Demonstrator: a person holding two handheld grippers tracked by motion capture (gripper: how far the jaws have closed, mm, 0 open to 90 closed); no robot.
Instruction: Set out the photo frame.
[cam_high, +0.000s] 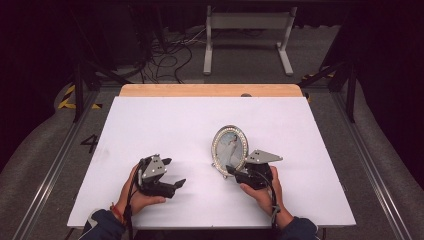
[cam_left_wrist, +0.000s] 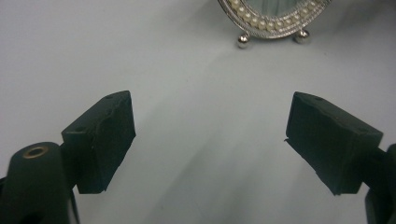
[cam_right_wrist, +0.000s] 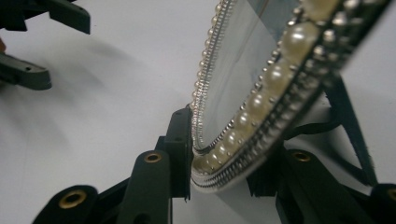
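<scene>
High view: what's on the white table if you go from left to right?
Left gripper, open → oval pearl-rimmed picture frame, standing up → right gripper, its jaws at the frame's lower edge.

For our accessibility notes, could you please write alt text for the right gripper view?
The right gripper clamps the lower rim of an oval pearl-trimmed picture frame, one black jaw on its glass front and the other behind it. The frame stands on a white table, with the left gripper at the upper left.

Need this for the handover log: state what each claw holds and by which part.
Right claw grips the oval pearl-rimmed picture frame by its lower rim, a jaw on each face. Left claw is open and holds nothing.
</scene>
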